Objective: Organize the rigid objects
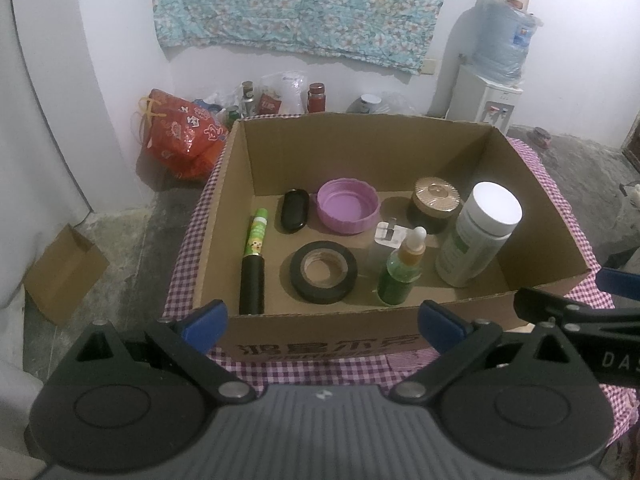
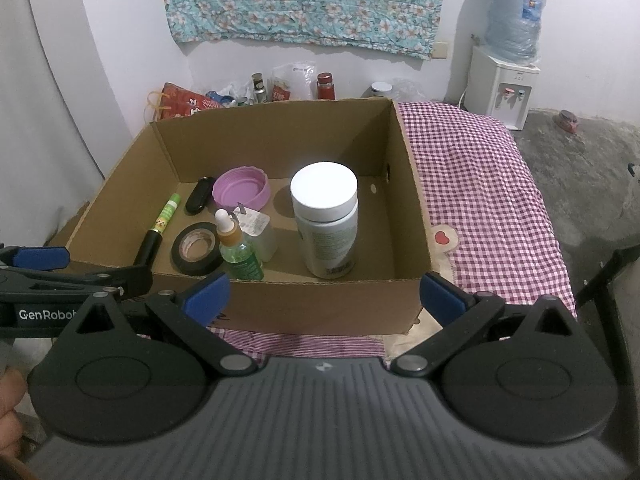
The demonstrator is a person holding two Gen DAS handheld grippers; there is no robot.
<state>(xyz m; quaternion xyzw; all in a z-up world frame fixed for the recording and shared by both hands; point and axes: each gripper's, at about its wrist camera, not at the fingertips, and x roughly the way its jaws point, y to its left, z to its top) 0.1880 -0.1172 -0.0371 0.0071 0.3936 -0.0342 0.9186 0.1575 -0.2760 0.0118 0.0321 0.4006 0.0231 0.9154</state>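
An open cardboard box (image 1: 316, 324) stands on a purple checked cloth (image 2: 480, 184). Inside are a white-capped bottle (image 1: 476, 236), a green dropper bottle (image 1: 400, 272), a black tape roll (image 1: 324, 272), a purple lid (image 1: 348, 206), a black case (image 1: 295, 211), a green-and-black marker (image 1: 254, 260), a white charger (image 1: 384, 240) and a round gold-lidded jar (image 1: 434, 204). My left gripper (image 1: 322, 322) is open and empty, just in front of the box's near wall. My right gripper (image 2: 324, 294) is open and empty at the same wall, right of the left one.
A red bag (image 1: 180, 136), jars and plastic bags lie on the floor behind the box. A water dispenser (image 2: 502, 80) stands at the back right. A small cardboard box (image 1: 64, 272) sits on the floor at left. A floral cloth (image 1: 304, 4) hangs on the wall.
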